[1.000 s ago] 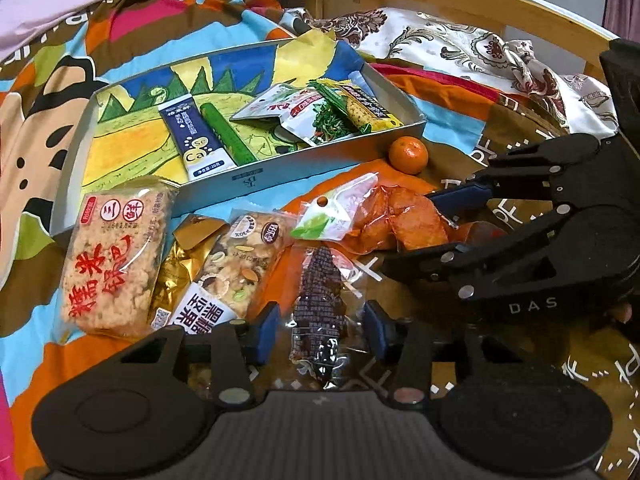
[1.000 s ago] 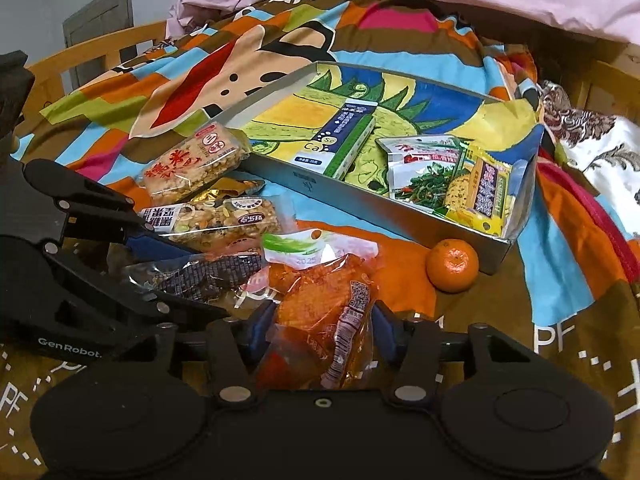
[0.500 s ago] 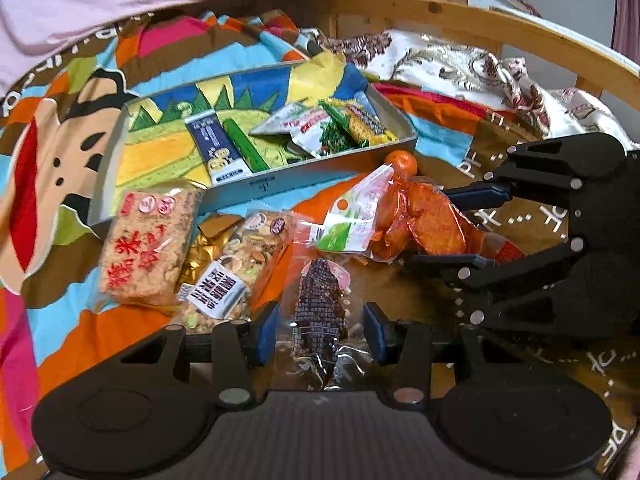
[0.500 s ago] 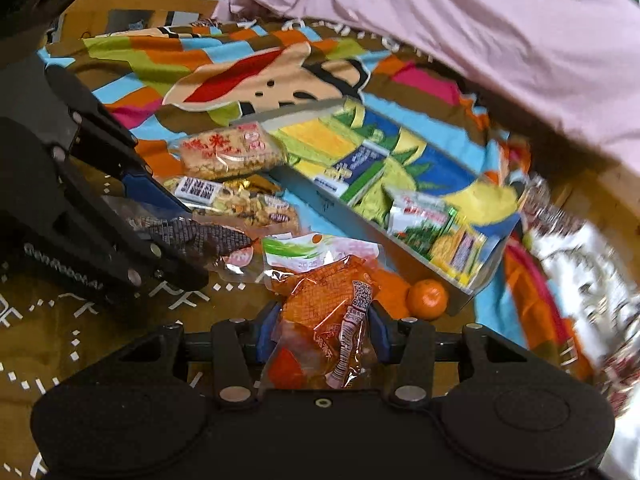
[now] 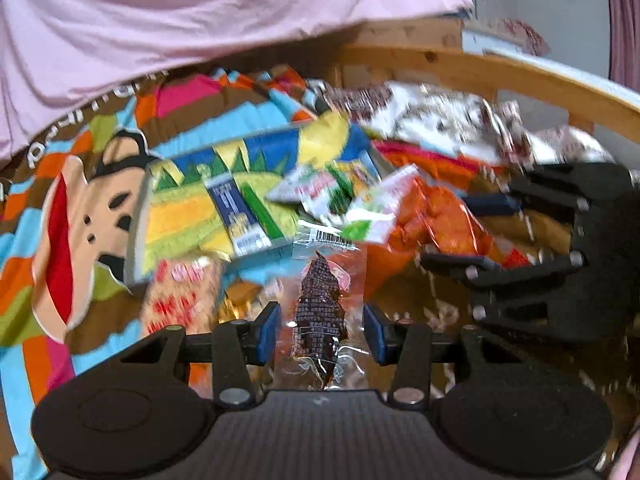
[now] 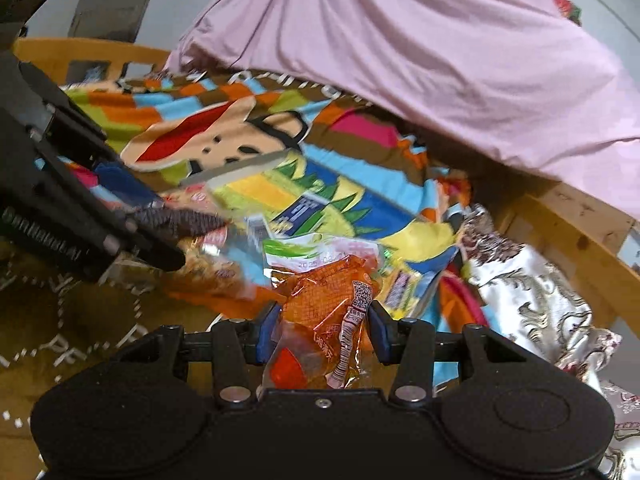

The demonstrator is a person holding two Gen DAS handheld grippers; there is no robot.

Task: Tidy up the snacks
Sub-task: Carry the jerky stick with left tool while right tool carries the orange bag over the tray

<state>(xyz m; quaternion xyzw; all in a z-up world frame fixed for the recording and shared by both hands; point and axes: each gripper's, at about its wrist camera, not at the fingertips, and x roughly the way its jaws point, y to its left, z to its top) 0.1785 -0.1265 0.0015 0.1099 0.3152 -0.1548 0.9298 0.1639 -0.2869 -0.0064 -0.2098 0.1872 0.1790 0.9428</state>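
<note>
A: Above the tray (image 5: pixel 138 216), what are the left tongs (image 5: pixel 319 330) carrying?

B: A clear crinkly packet of dark snack (image 5: pixel 319 312), flat and long, with a barcode strip at its far end. It hangs between the blue pads (image 5: pixel 267 330). The pads stand wider than the packet looks, so whether they pinch it I cannot tell; its near end is cut off by the tongs' body.

A: And the right tongs (image 6: pixel 322 330)?

B: They pinch an orange packet (image 6: pixel 320 320), glossy and wrinkled foil with a white label strip and a square code. Its white-and-green header points toward the tray. Seen from the left wrist, the right tongs (image 5: pixel 476 232) come in from the side, level, with the orange packet (image 5: pixel 432 220) stuck out just beside the tray.

A: Describe the tray itself.

B: Shallow, rectangular, thin grey walls, a bright picture lining of green peaks and yellow fields. A dark blue flat packet (image 5: pixel 234 216) and a green stick (image 5: pixel 260 212) lie inside; further packets at its far end are blurred.

A: Beside the tray?

B: A grainy rice cracker bar (image 5: pixel 182 296) in clear wrap lies on the cartoon-print blanket (image 5: pixel 76 216), just outside the near wall. A pink sheet (image 6: pixel 440 48) drapes beyond the tray, with a curved wooden bed rail (image 5: pixel 520 80) past it.
</note>
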